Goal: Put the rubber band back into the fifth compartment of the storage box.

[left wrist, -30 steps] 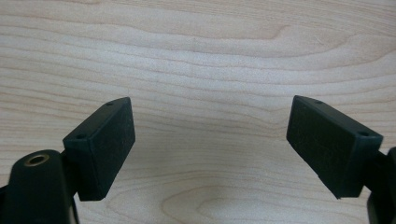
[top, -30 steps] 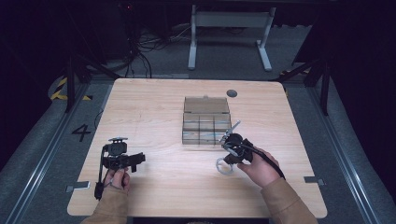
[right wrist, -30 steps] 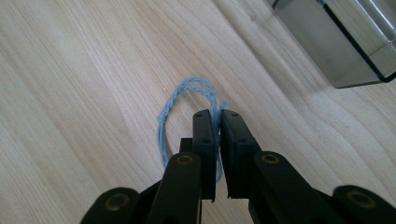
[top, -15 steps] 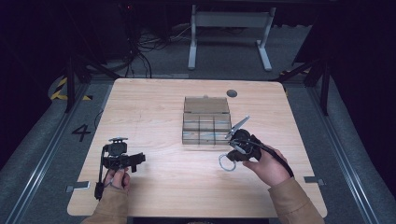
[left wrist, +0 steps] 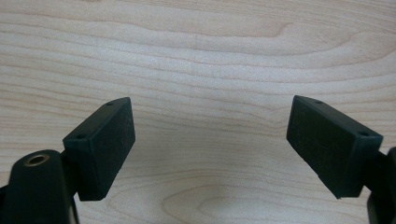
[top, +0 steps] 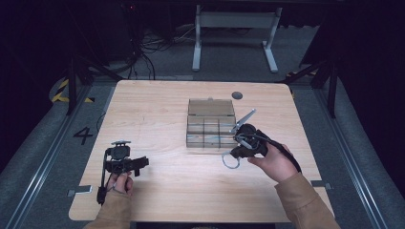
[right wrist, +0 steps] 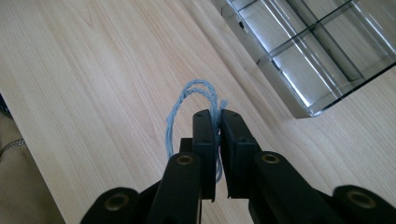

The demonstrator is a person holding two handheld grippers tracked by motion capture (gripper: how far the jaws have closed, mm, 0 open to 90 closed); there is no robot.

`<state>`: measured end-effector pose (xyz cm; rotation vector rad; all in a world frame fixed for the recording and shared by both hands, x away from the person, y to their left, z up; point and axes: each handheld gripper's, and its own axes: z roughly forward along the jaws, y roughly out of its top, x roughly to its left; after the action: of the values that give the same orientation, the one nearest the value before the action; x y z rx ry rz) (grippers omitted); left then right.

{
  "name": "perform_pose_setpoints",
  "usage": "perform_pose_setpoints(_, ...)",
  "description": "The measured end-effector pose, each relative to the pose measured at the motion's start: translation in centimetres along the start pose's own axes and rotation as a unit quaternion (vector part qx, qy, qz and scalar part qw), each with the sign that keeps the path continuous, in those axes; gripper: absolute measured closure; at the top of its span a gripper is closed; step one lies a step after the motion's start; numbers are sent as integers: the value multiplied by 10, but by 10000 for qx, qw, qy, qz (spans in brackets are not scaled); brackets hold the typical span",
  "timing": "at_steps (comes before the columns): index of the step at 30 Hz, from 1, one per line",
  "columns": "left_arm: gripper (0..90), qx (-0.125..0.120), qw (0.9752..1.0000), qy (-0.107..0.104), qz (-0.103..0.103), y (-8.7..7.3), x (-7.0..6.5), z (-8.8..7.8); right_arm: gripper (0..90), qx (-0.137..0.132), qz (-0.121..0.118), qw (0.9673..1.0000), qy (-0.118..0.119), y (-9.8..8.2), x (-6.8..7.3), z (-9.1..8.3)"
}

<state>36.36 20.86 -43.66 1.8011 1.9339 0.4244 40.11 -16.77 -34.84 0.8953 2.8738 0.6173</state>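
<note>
A loop of light blue braided cord [right wrist: 187, 100] is pinched between the black jaws of my right gripper [right wrist: 218, 114], which is shut on it. From above, the cord [top: 230, 161] dangles off the table under the right gripper [top: 235, 152], just in front of the clear compartment box [top: 210, 125]. That box [right wrist: 308, 51] lies off to the upper right in the right gripper view. My left gripper [top: 138, 164] rests near the table's front left, and its jaws [left wrist: 210, 144] stand wide open over bare wood.
The wooden table [top: 157, 109] has a small dark round grommet [top: 237, 95] at its back right. Beyond the far edge stand a desk frame and cables on a dark floor. A number 4 marks the floor at the left.
My right gripper has risen with the blue cord, lifting the loop off the wood and edging toward the box. The left gripper has kept still.
</note>
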Motion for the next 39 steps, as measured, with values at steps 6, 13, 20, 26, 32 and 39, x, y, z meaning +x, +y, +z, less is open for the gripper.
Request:
perform_pose_setpoints(6, 161, 13, 10000, -7, 7, 0, 0, 0, 852, -52, 20, 10000, 5, 9, -4, -5)
perform_pose_setpoints(13, 161, 16, 10000, -1, 16, 0, 0, 0, 852, -50, 17, 10000, -28, 18, -9, -11)
perform_pose_setpoints(20, 161, 20, 10000, -1, -18, 0, 0, 0, 852, -90, 16, 10000, -33, 25, -14, -15)
perform_pose_setpoints(26, 161, 15, 10000, 2, -16, 0, 1, 0, 852, -252, 13, 9995, -183, 33, -18, -18)
perform_pose_setpoints(32, 161, 6, 10000, -8, -28, 0, 0, 0, 852, -250, 46, 9995, -186, 41, -22, -19)
perform_pose_setpoints(39, 161, 13, 10000, 0, -10, 0, 1, 0, 851, -331, 150, 9993, -123, 52, -30, -21)
